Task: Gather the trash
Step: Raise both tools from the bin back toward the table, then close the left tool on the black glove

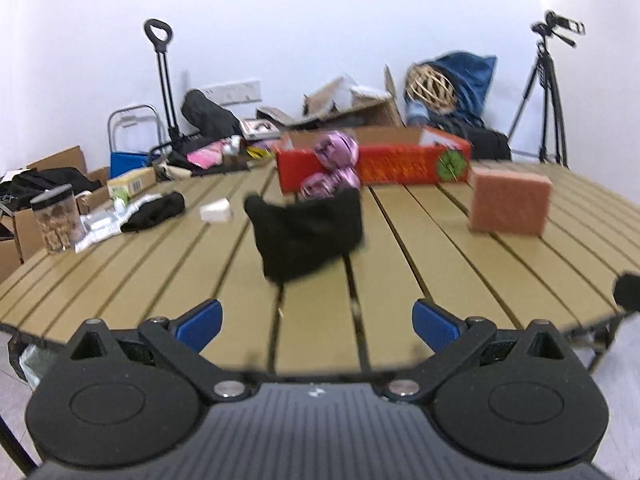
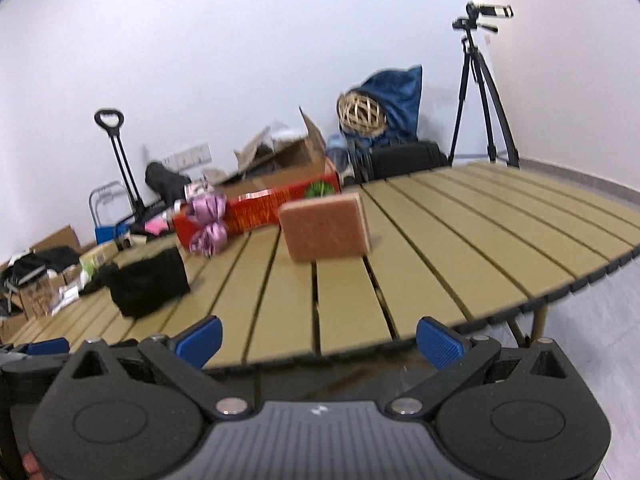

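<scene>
Left wrist view: we hold the left claw (image 1: 318,322) spread wide and empty, lined up with the black bag (image 1: 308,234) on the slatted surface (image 1: 460,264), presumably for trash. The right claw (image 2: 319,340), likewise spread, faces the pink sponge (image 2: 326,228).

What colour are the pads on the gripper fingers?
Blue, with a fine ribbed texture, on the left hand-held gripper fingertips; clearest in the left wrist view.
</scene>
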The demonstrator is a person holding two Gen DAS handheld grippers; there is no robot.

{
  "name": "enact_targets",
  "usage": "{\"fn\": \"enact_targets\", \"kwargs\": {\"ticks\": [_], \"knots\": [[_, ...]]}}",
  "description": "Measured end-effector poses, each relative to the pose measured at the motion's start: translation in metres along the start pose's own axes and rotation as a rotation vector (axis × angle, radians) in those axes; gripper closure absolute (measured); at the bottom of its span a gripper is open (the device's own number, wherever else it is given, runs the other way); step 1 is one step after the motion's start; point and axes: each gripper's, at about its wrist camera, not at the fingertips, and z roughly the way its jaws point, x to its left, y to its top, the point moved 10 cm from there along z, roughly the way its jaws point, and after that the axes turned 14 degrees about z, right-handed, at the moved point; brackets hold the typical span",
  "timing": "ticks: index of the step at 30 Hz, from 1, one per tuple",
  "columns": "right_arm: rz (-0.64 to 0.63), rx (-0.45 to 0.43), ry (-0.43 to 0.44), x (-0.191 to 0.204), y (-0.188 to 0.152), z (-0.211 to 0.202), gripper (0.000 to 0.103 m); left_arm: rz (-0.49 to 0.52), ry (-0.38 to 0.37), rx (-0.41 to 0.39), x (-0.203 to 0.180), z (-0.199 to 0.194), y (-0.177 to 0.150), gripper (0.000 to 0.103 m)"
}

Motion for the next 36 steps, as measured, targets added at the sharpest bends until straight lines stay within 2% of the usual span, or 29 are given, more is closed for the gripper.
{"fn": "enact_targets", "kwargs": {"ticks": [8, 20, 27, 30, 32, 35, 36], "knots": [[-0.079, -0.040, 0.001, 0.017, 0.001, 0.020, 0.000, -0.034, 0.059, 0.007, 0.029, 0.042, 0.026, 0.000], [-0.149, -0.075, -0.014, 0.026, 0.005, 0.063, 0.000, -0.071, 0.002, 0.019, 0.034, 0.091, 0.039, 0.000], [-0.189, -0.073, -0.025, 0.036, -0.003, 0.084, 0.000, -0.084, -0.040, 0.011, 0.039, 0.103, 0.042, 0.001], [-0.186, -0.070, -0.030, 0.037, -0.006, 0.087, 0.000, -0.090, -0.061, 0.022, 0.038, 0.105, 0.039, 0.013], [-0.187, -0.074, -0.030, 0.038, -0.008, 0.086, 0.000, -0.088, -0.078, 0.027, 0.037, 0.106, 0.038, 0.026], [-0.191, -0.081, -0.029, 0.040, -0.010, 0.084, 0.000, -0.096, -0.115, 0.031, 0.034, 0.107, 0.037, 0.062], [-0.193, -0.082, -0.030, 0.040, -0.011, 0.084, 0.000, -0.100, -0.126, 0.030, 0.034, 0.106, 0.036, 0.067]]}}
